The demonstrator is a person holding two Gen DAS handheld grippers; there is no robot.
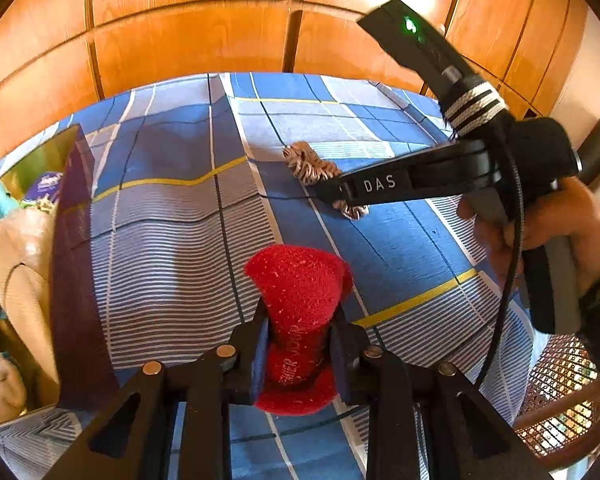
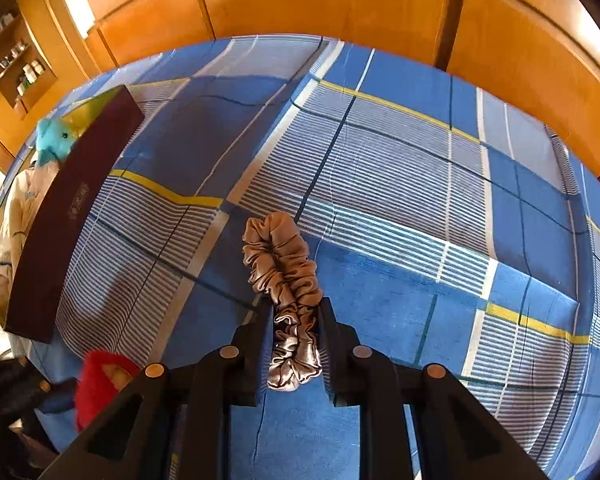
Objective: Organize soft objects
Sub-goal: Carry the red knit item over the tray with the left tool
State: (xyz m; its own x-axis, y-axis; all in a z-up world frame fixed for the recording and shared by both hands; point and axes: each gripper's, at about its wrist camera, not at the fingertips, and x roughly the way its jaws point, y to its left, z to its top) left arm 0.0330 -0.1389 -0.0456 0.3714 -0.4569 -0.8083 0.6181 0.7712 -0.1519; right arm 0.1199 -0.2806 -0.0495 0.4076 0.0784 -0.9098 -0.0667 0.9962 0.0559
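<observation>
Right wrist view: the right gripper [image 2: 294,320] pinches the crumpled beige satin scrunchie [image 2: 284,276] on the blue plaid bedsheet [image 2: 420,208]; its long axis runs straight ahead between the jaws. The dark purple cardboard box [image 2: 68,204] lies far left, nearer the left gripper [image 1: 300,344], clamped on a red felt cloth [image 1: 300,292].

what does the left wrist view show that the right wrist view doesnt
Only the left wrist view: the left gripper shut on the red sponge, the person's hand holding the right gripper's body, and a cane chair.

Only the right wrist view: the right gripper with its fingers pinching the beige scrunchie, and a wall shelf.

Both: the scrunchie, sponge, checked bedsheet, dark box of soft toys, wooden wardrobe.
</observation>
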